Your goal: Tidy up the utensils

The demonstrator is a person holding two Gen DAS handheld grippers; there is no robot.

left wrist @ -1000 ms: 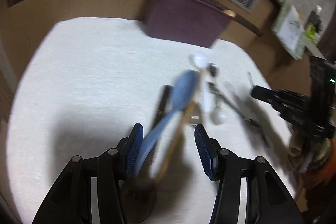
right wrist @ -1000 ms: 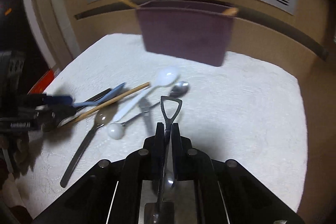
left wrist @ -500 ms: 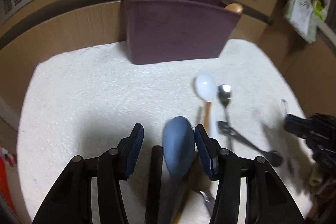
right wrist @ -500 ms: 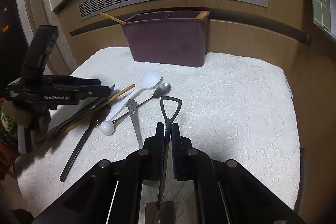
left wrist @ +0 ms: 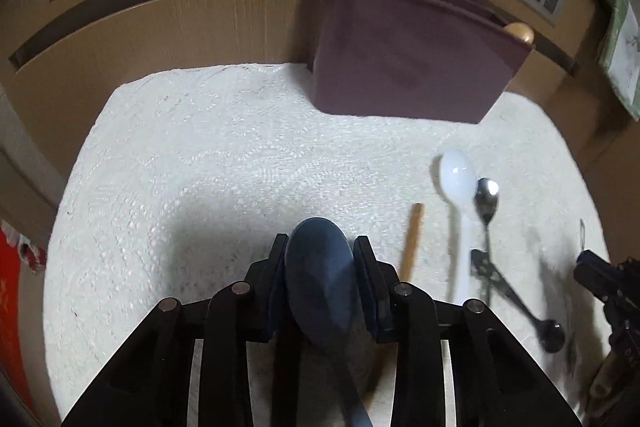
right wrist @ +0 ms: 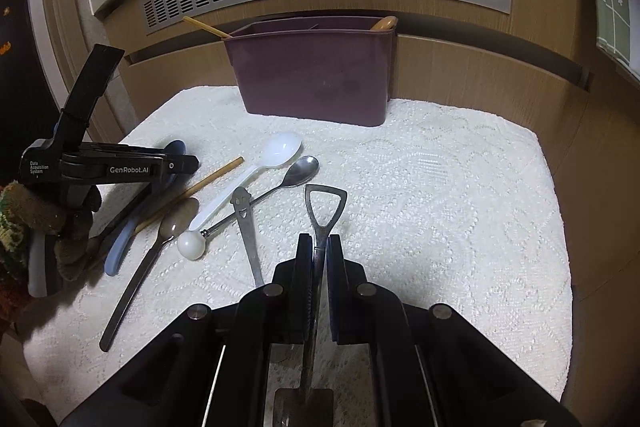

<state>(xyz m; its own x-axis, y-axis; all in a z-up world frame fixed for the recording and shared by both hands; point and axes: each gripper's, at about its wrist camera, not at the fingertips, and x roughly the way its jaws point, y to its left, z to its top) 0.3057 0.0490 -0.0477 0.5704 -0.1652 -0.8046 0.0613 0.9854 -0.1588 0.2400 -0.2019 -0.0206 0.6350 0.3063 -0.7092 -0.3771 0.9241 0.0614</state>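
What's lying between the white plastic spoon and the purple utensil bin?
Nothing: only bare white cloth between white plastic spoon and purple utensil bin, in the right wrist view.

Blue spoon (left wrist: 320,279): handle cut off by the lower picture edge. Shovel-handled utensil (right wrist: 322,211): lower shaft hidden between the right claw (right wrist: 319,267) pads. Purple caddy (right wrist: 312,75): contents mostly hidden behind its wall.

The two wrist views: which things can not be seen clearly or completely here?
- Blue spoon: the left gripper, whose jaws have just been closing around its bowl, hides its handle.
- Shovel-handled utensil: its working end is hidden by the right gripper.
- Purple holder: its inside is hidden by its front wall.
- Right gripper, left wrist view: blurred and cut off.
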